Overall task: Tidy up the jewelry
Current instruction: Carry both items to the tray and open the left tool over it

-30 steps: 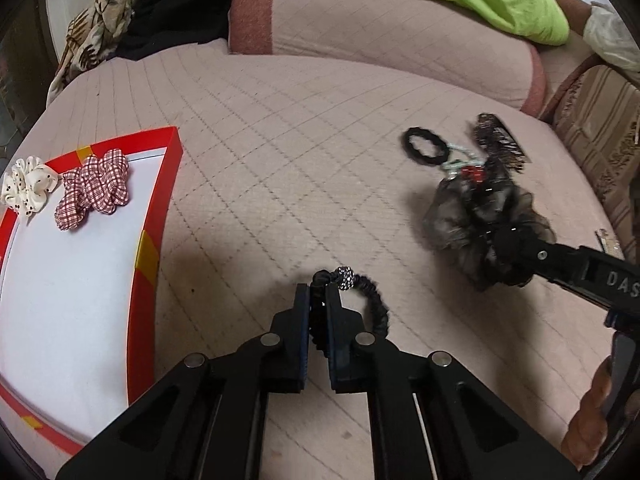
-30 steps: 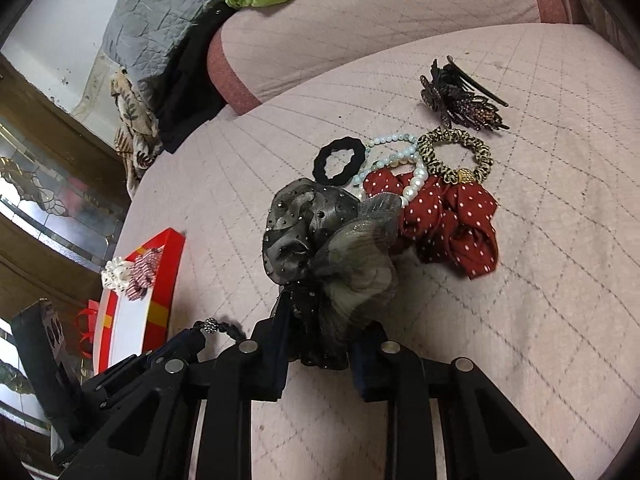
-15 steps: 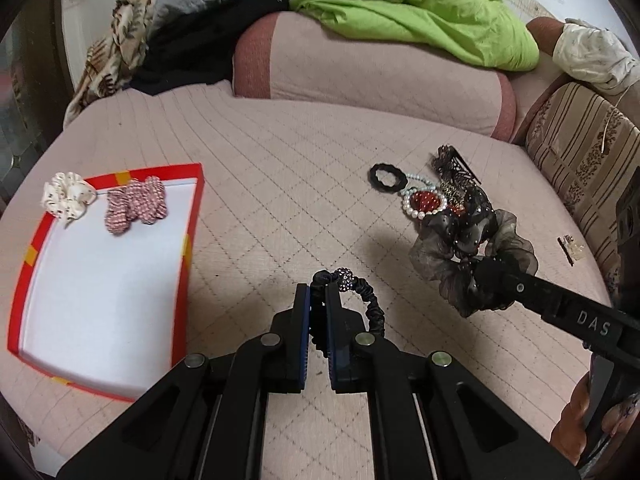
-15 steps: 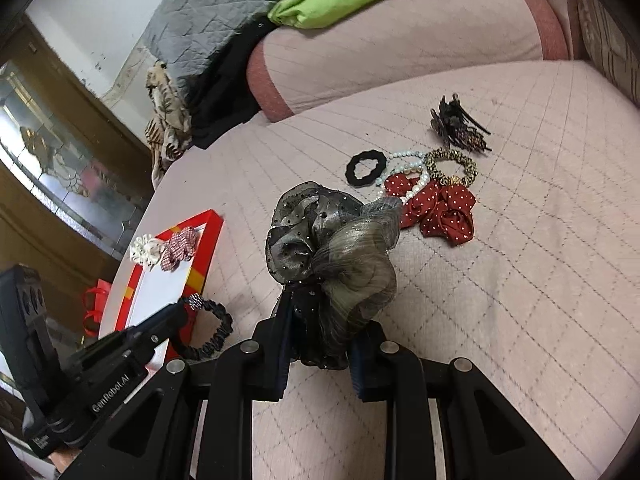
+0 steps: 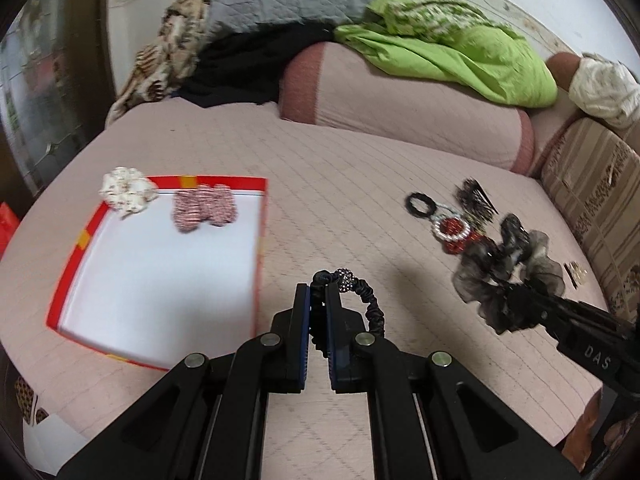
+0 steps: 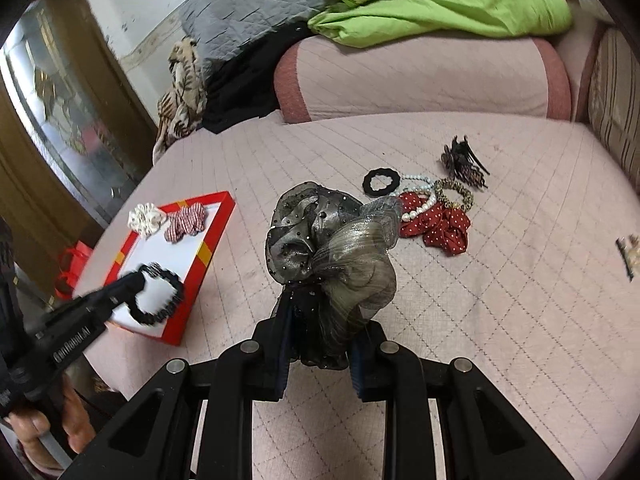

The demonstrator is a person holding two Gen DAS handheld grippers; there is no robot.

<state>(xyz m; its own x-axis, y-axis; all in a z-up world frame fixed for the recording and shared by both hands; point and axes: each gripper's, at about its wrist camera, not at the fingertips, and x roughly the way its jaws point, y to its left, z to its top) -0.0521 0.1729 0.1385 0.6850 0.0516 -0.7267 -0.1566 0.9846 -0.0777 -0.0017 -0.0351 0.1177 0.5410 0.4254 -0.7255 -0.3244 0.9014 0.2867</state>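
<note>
My left gripper [image 5: 318, 300] is shut on a black hair tie with a beaded ball [image 5: 370, 306] and holds it in the air just right of the red-rimmed white tray [image 5: 262, 240]; it also shows in the right wrist view [image 6: 160, 296] over the tray's near corner. My right gripper [image 6: 318, 332] is shut on a large black-and-grey organza scrunchie [image 6: 332, 248], lifted above the pink quilted cushion. A cream scrunchie [image 5: 126, 192] and a red checked scrunchie [image 5: 204, 208] lie at the tray's far end.
Several pieces lie on the cushion at the right: a black hair tie [image 6: 380, 180], a pearl bracelet [image 6: 420, 204], a red dotted scrunchie [image 6: 440, 224], a leopard tie [image 6: 454, 196], a dark claw clip [image 6: 464, 160]. A small clip [image 6: 628, 254] lies far right. A bolster [image 6: 420, 76] with blankets stands behind.
Both grippers have risen and drawn back from the cushion with their scrunchies. The left gripper has moved left, so its hair tie now hangs by the tray's near corner.
</note>
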